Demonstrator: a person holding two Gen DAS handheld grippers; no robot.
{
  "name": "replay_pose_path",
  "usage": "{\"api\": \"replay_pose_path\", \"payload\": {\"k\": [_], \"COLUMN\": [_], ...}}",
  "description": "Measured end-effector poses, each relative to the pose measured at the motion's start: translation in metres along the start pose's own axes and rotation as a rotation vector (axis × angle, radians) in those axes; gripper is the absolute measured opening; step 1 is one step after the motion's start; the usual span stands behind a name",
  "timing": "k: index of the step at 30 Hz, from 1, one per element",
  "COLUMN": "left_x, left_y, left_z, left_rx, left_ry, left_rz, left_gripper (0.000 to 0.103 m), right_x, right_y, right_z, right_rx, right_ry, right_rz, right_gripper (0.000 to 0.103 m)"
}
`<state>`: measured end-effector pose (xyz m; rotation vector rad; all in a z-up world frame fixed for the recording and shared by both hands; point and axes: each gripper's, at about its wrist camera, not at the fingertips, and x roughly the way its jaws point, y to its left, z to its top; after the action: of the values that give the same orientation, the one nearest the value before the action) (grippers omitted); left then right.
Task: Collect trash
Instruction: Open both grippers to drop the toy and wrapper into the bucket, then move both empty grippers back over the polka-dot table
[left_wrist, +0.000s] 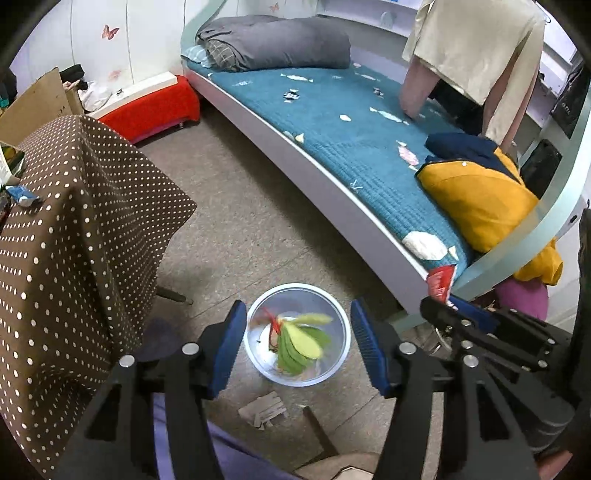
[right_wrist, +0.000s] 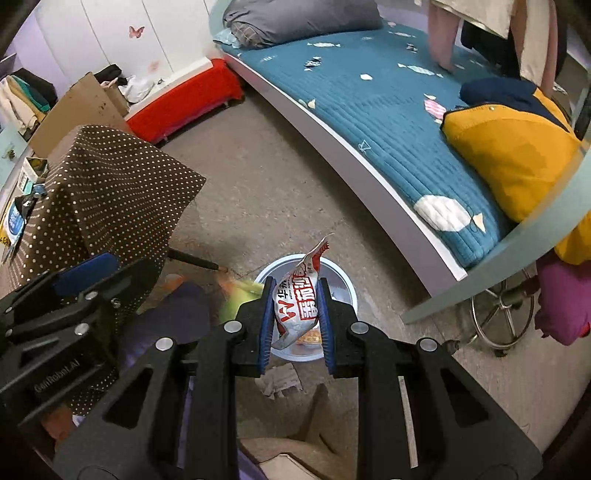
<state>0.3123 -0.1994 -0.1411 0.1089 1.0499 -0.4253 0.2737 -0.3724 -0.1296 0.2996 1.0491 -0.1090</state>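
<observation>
A small metal trash bin (left_wrist: 344, 354) stands on the floor below both grippers. My left gripper (left_wrist: 297, 306) hangs over it, open, with nothing between its blue pads. A green and yellow wrapper (left_wrist: 300, 343), blurred, with a red strip, lies inside the bin. My right gripper (right_wrist: 296, 282) is shut on a red and white snack packet (right_wrist: 295, 306), held upright above the bin (right_wrist: 349, 291). In the left wrist view the right gripper (left_wrist: 461, 314) shows at the right with the packet (left_wrist: 441, 282) sticking out. In the right wrist view, a green blur (right_wrist: 240, 295) shows left of the bin.
A table under a brown dotted cloth (left_wrist: 74, 221) stands at the left. A bed with a teal cover (left_wrist: 351, 129) and a yellow jacket (left_wrist: 480, 199) runs along the right, with a person (left_wrist: 472, 55) leaning over it. Crumpled paper (left_wrist: 264, 408) lies near the bin. A chair base (right_wrist: 496, 317) sits at the right.
</observation>
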Motion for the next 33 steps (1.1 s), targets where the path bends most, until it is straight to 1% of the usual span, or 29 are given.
{"api": "replay_pose_path", "payload": {"k": [4, 9, 10, 11, 12, 14, 15, 18, 24, 33], "left_x": [0.001, -0.003, -0.004, -0.004, -0.005, -0.006, -0.005, -0.003, -0.001, -0.016], "left_y": [0.013, 0.038, 0.042, 0.045, 0.048, 0.053, 0.054, 0.058, 0.057, 0.054], "left_z": [-0.004, -0.008, -0.008, -0.009, -0.009, -0.010, -0.011, -0.013, -0.014, -0.012], "left_rx": [-0.015, -0.053, -0.058, -0.063, -0.066, -0.075, -0.077, -0.082, -0.082, -0.065], "left_ry": [0.020, 0.031, 0.031, 0.031, 0.031, 0.034, 0.037, 0.047, 0.061, 0.026], "left_rz": [0.026, 0.064, 0.070, 0.076, 0.079, 0.081, 0.084, 0.088, 0.094, 0.104], "left_gripper": [0.058, 0.058, 0.058, 0.058, 0.058, 0.058, 0.058, 0.058, 0.058, 0.058], "right_x": [0.011, 0.027, 0.029, 0.030, 0.030, 0.026, 0.026, 0.030, 0.035, 0.027], "right_y": [0.008, 0.028, 0.032, 0.034, 0.035, 0.037, 0.039, 0.041, 0.042, 0.044], "right_z": [0.001, 0.003, 0.005, 0.007, 0.009, 0.010, 0.011, 0.009, 0.002, 0.003], "right_rx": [-0.014, -0.053, -0.057, -0.056, -0.053, -0.061, -0.070, -0.077, -0.077, -0.070], "right_ry": [0.026, 0.055, 0.053, 0.052, 0.043, -0.010, -0.013, 0.010, 0.049, 0.033], "right_rz": [0.006, 0.031, 0.037, 0.036, 0.029, 0.002, -0.011, 0.002, -0.001, -0.007], "right_gripper": [0.022, 0.024, 0.030, 0.054, 0.073, 0.073, 0.073, 0.073, 0.073, 0.073]}}
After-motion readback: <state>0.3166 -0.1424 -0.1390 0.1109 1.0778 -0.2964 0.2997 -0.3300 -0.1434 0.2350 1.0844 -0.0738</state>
